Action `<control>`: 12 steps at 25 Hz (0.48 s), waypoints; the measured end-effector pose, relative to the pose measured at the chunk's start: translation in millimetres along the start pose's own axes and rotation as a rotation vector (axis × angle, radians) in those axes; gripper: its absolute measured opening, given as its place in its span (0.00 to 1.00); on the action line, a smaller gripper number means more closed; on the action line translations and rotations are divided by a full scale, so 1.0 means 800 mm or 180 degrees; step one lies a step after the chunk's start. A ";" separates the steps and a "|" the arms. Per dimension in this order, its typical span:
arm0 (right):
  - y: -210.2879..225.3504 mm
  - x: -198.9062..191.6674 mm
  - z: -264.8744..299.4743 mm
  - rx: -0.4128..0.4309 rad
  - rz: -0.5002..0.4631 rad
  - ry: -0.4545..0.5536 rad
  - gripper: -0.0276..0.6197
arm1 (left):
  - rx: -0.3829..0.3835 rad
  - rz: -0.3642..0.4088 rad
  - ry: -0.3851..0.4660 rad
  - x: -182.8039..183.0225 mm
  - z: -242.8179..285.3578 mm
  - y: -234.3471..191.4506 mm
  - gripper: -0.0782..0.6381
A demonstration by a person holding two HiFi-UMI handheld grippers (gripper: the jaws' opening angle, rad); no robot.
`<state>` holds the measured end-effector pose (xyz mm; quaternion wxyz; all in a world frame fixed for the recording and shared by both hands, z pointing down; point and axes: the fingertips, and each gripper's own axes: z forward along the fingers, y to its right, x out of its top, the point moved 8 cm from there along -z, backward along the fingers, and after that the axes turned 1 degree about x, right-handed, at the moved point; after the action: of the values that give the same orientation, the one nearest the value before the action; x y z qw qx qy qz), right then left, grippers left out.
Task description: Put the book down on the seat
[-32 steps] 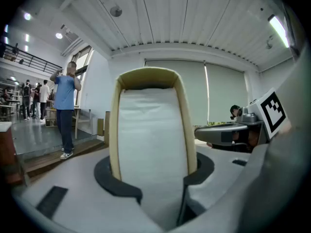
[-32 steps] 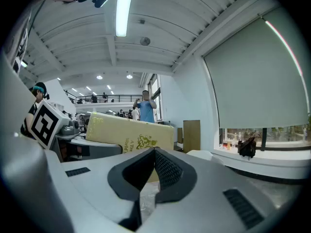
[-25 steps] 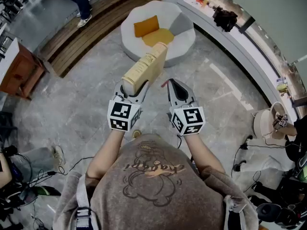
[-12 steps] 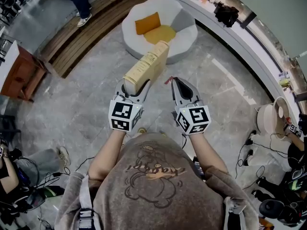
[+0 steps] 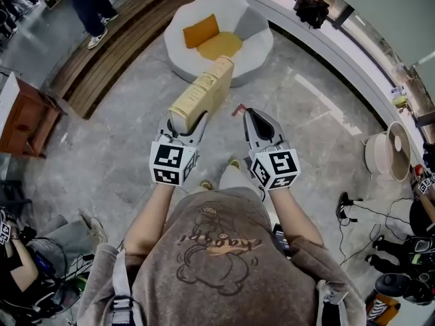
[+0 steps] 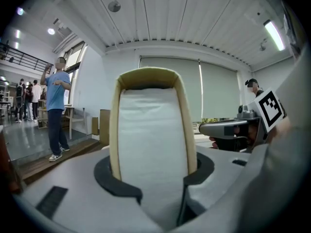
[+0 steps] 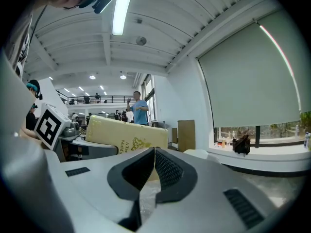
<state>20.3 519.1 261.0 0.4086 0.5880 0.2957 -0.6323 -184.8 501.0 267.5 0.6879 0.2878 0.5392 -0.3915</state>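
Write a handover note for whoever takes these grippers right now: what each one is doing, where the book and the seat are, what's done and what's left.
Left gripper: jaws shut on one end of the tan book, which points forward, held in the air.
Right gripper: jaws shut, empty, beside the book.
White round seat: ahead on the floor, with an orange cushion and a yellow pad on it. The book is not yet over it.
Done: book is in the grip.
Left: step up, lay the book on the seat, open the jaws.
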 end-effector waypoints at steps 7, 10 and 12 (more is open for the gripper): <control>0.029 0.007 0.029 -0.0063 0.0036 -0.0009 0.07 | -0.0052 -0.0001 -0.0017 0.011 0.040 -0.014 0.41; 0.045 0.012 0.043 -0.0068 0.0070 -0.0027 0.07 | -0.0058 0.0004 -0.0040 0.020 0.062 -0.021 0.41; 0.054 0.010 0.049 -0.0076 0.0075 -0.0028 0.07 | -0.0064 0.0014 -0.0042 0.021 0.072 -0.023 0.41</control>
<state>38.3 462.6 262.8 0.4243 0.5838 0.2945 -0.6265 -168.3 440.2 266.2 0.6951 0.2795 0.5380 -0.3864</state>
